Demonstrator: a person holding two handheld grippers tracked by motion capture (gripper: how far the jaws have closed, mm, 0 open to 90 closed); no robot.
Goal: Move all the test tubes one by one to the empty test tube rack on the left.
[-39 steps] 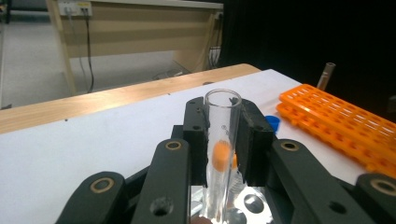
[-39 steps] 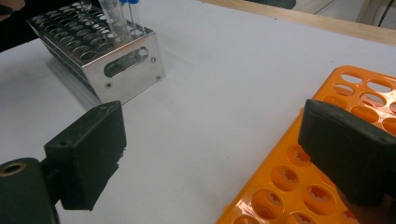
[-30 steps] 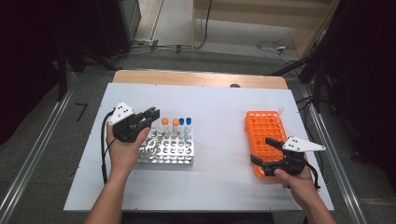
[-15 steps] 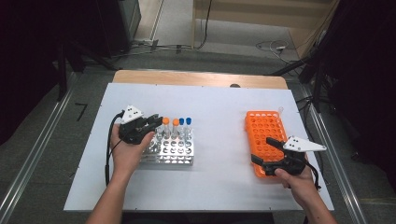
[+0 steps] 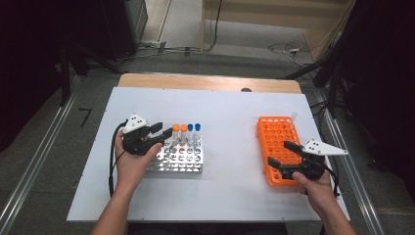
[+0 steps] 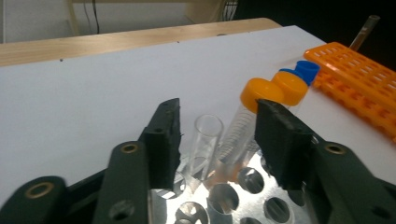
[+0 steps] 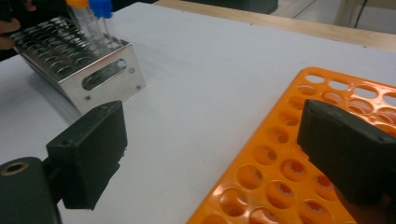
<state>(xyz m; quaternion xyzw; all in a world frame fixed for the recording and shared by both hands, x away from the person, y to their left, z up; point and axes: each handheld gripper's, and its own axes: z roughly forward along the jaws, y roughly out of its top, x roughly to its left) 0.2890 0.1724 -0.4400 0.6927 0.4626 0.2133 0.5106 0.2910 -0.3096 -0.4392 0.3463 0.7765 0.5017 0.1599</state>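
Left gripper [image 6: 217,140]: jaws have just been opening and are being held spread around an uncapped clear tube [image 6: 203,144], unpinched.
Clear tube: being kept upright in the metal rack [image 5: 178,159], beside an orange-capped tube [image 6: 245,126].
Right gripper [image 7: 210,154]: being held spread over the orange rack [image 7: 299,168], gripping nothing.

Both grippers black: left gripper [image 5: 157,133] and right gripper [image 5: 282,154] each carry a pale three-cornered top plate, blocky black jaws, brass-coloured pivot pins. Black cable loops off the left. Forearms bare, no sleeves.
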